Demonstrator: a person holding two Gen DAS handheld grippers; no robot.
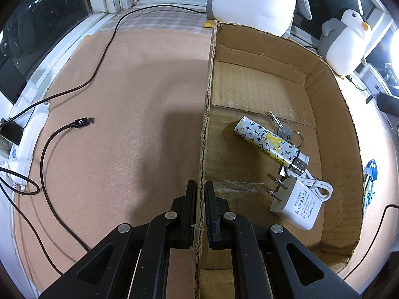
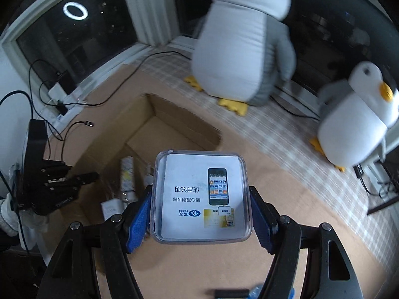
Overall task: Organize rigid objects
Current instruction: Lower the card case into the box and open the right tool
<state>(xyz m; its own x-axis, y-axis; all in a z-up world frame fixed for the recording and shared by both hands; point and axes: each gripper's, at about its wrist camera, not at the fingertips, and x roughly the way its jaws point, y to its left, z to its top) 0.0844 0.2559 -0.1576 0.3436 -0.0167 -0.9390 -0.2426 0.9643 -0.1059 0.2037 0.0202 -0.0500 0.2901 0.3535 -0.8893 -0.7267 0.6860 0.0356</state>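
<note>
Right gripper [image 2: 200, 214] clamped on clear plastic case [image 2: 200, 196] by left and right edges, printed leaflet showing through lid. Case held flat above mat, near right of cardboard box [image 2: 174, 119]. Box opening far-left of case: likely next move, carry that way. Left gripper [image 1: 200, 199] pinched shut on box wall [image 1: 207, 99], steadying. Inside box: patterned tube [image 1: 264, 140], keys [image 1: 286, 130], white adapter [image 1: 296, 203].

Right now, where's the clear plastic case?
In the right wrist view, the clear plastic case sits between the right gripper's blue pads, held above the brown mat just right of the open cardboard box.
</note>
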